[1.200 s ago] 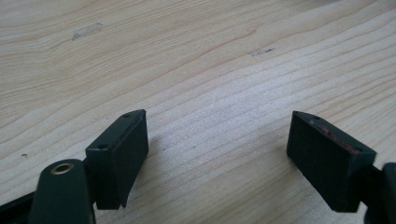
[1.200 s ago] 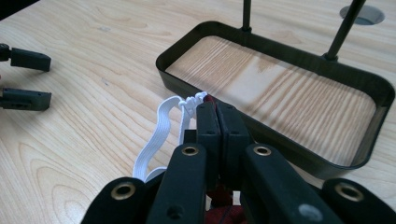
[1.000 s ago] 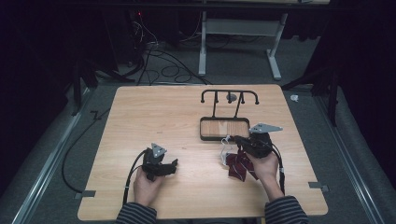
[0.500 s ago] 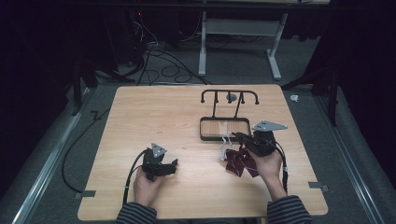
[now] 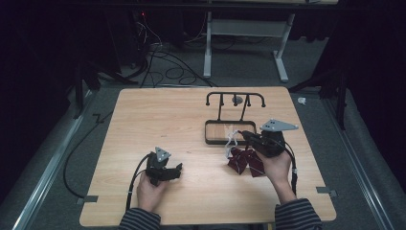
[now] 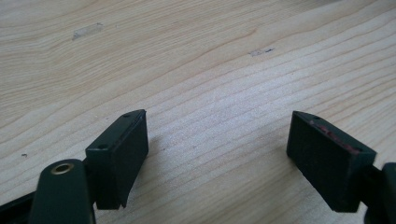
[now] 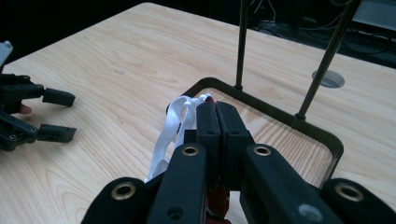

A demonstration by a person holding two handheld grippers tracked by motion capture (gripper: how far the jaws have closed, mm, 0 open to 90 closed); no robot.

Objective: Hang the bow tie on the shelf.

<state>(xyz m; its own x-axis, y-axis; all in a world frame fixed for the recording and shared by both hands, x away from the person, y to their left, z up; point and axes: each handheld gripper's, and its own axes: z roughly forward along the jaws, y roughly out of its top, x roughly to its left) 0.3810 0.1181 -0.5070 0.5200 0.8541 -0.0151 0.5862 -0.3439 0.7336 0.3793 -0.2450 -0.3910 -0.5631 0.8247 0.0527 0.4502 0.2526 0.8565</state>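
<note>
A dark red bag (image 5: 244, 161) with white straps (image 5: 231, 140) hangs from my right gripper (image 5: 242, 135), its bottom at the table (image 5: 158, 120). In the right gripper view the jaws are pressed together at the bag's top edge, right gripper (image 7: 216, 105), and the white straps (image 7: 170, 130) loop out to their left. A black wire rack (image 5: 230, 140) with a tray base and a hook bar stands just beyond the gripper. My left gripper (image 5: 177, 171) rests low on the wood at the front left, its jaws wide apart with bare wood between them, left gripper (image 6: 217, 133).
The rack's two upright poles (image 7: 243, 44) rise just past my right jaws, and its base rim (image 7: 280, 119) lies below them. A round grey grommet (image 7: 328, 78) sits in the table behind the rack. Cables and a desk frame (image 5: 244, 43) lie on the floor beyond.
My right gripper has risen a little and drawn the red bag up and towards the rack. The left gripper has stayed where it was.
</note>
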